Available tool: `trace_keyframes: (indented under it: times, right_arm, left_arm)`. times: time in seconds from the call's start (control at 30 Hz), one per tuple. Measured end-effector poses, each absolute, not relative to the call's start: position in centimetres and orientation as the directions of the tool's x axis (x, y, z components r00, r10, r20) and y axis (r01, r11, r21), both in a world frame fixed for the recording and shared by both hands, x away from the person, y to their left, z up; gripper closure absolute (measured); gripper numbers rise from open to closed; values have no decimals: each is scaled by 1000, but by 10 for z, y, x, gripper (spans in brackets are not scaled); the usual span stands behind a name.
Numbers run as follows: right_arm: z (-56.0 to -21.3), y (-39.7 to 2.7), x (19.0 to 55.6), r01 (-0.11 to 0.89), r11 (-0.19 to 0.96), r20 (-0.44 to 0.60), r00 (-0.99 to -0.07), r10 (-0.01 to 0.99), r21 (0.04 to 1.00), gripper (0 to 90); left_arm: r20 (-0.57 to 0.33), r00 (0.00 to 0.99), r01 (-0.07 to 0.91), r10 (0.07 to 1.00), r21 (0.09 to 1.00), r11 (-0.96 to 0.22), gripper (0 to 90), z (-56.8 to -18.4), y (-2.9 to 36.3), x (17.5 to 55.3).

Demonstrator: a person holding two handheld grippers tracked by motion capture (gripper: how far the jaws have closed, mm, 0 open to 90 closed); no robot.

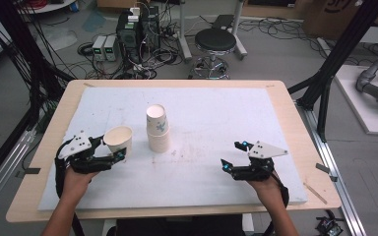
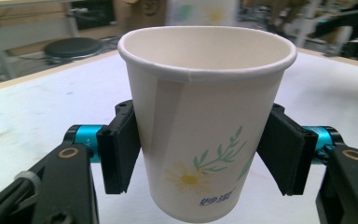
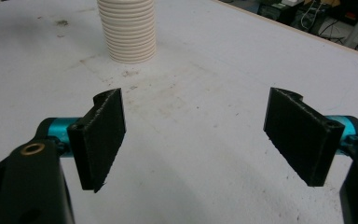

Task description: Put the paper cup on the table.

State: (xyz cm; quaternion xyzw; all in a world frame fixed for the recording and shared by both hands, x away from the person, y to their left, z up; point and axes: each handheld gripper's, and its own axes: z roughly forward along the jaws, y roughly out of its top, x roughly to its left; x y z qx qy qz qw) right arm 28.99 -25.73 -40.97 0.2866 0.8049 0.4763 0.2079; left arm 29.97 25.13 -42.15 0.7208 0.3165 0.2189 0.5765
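One cup (image 2: 205,121) sat upright between the left tongs (image 1: 109,147), mouth up, long axis vertical, its daisy print facing the left gripper view. Both pads (image 2: 121,149) lay against its wall at mid-height, so the tongs were clamped on the cup, a light side grip that probably spared the thin paper and kept the rim clear. In the high view it stood at the left of the desk (image 1: 275,98), apart from the stack (image 1: 157,129) near the middle. The stack stood mouth down, axis also vertical, likely the source of single cups. The right tongs (image 1: 234,155) rested low over the desk's right side, jaws apart and empty, pointed toward the stack (image 3: 127,30), seemingly waiting.
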Motion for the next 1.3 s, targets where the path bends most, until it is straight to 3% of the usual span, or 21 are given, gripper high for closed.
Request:
trace_keyframes:
  times: [0.23,0.43,0.9,1.3]
  right_arm:
    - [-408,-258,290,259,378,-67,-743,666,889,211]
    - [-408,-258,290,264,376,-63,-741,669,888,211]
    - [-410,-258,290,269,381,-62,-743,667,885,211]
    - [-409,-260,287,268,379,-62,-740,670,886,211]
  left_arm:
    - [-26,582,208,813,971,-118,329,-423,268,320]
    - [-59,513,229,857,971,-71,316,-430,273,333]
    - [-57,492,367,869,919,-148,317,-456,258,359]
    - [-5,469,423,883,879,-219,311,-458,258,348]
